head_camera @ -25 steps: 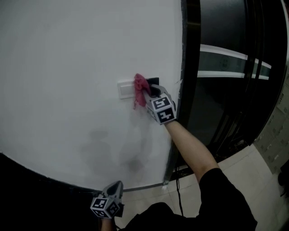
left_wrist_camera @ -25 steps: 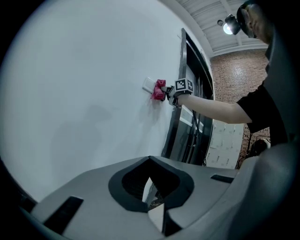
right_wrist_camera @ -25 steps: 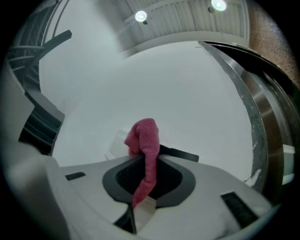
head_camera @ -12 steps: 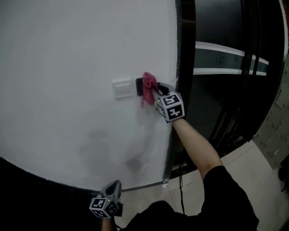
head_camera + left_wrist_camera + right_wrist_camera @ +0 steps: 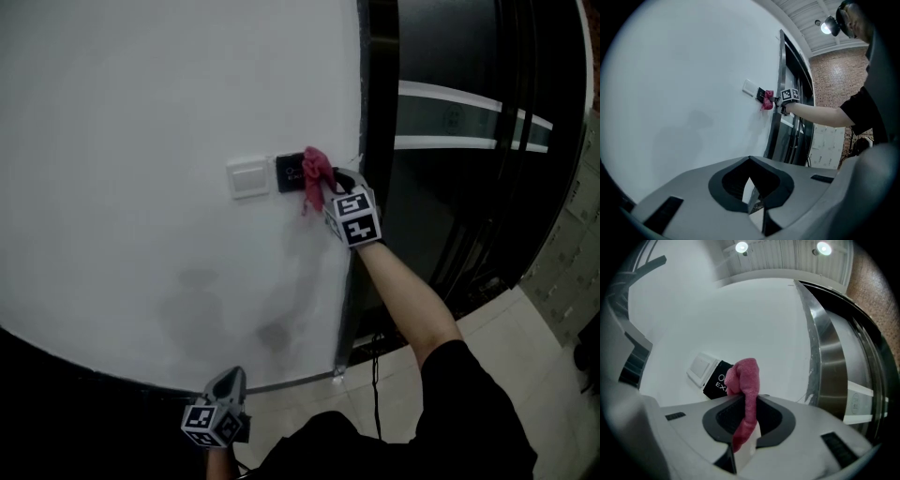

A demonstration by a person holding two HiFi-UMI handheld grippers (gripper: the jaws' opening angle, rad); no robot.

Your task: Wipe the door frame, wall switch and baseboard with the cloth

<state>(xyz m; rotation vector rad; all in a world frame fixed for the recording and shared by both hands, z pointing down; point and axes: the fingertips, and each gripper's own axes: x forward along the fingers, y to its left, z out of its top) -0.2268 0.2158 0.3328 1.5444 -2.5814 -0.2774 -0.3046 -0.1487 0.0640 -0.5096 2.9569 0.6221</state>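
- Rightward along the wall goes the right gripper (image 5: 328, 185) in the head view. 1 s ago its pink cloth (image 5: 316, 174) lay over the seam between the white switch (image 5: 247, 177) and the black plate (image 5: 289, 172). Now the cloth sits at that plate's right edge, near the door frame (image 5: 377, 141).
- Also in the head view, the left gripper (image 5: 228, 382) stays low by the foot of the wall, well apart from the wiping.
- The left gripper view shows its 2 jaws together with nothing between them. Far off, the cloth shows against the wall just beside the black plate.
- The right gripper view shows the jaws pinched narrow on a thin fold of the cloth. A bunch stands above the tips and a tail hangs below. Whether the bunch touches the plate cannot be told.
- Risk 1: only a thin fold is held, so a drag over the plate's raised edge or the frame's corner could likely pull the cloth free and drop it.
- Risk 2: if the bunch folds aside, the hard jaw tips could probably scrape the wall or press the switch.
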